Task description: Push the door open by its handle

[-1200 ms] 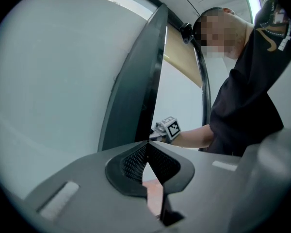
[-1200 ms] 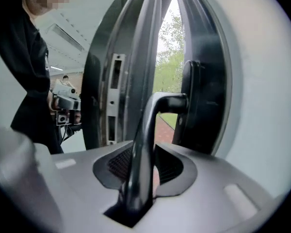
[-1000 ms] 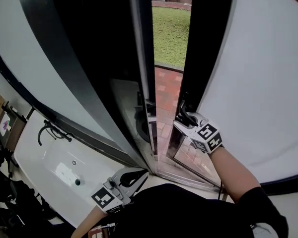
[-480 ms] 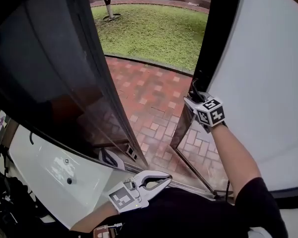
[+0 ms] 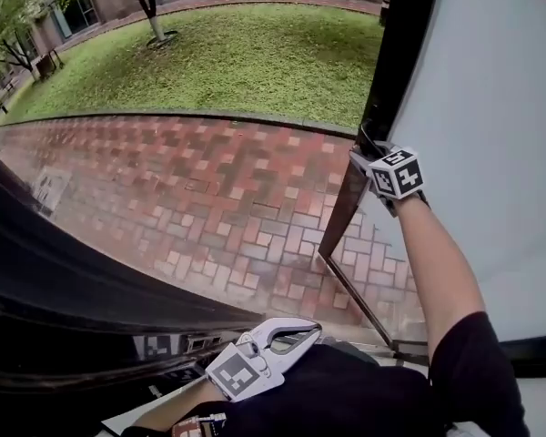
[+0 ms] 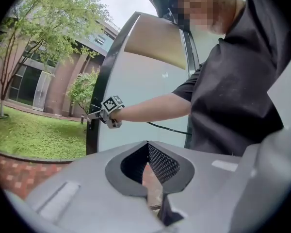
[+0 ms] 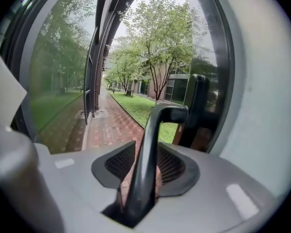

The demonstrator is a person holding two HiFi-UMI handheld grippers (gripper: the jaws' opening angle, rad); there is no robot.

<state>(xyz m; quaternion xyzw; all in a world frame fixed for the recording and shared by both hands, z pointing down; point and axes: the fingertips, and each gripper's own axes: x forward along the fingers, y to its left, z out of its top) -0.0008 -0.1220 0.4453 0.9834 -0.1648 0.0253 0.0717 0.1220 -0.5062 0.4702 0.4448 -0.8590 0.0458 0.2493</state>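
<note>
Red brick paving and a lawn lie beyond the open doorway. Dark, slim and bent over at its top, the door handle stands between the jaws of the right gripper. The jaws are opening, and their meshed pads are clear of it on both sides. The handle sits at the black frame edge of the pale-paned door, at the right. The left gripper hangs by the person's black shirt, jaws pressed together on nothing.
</note>
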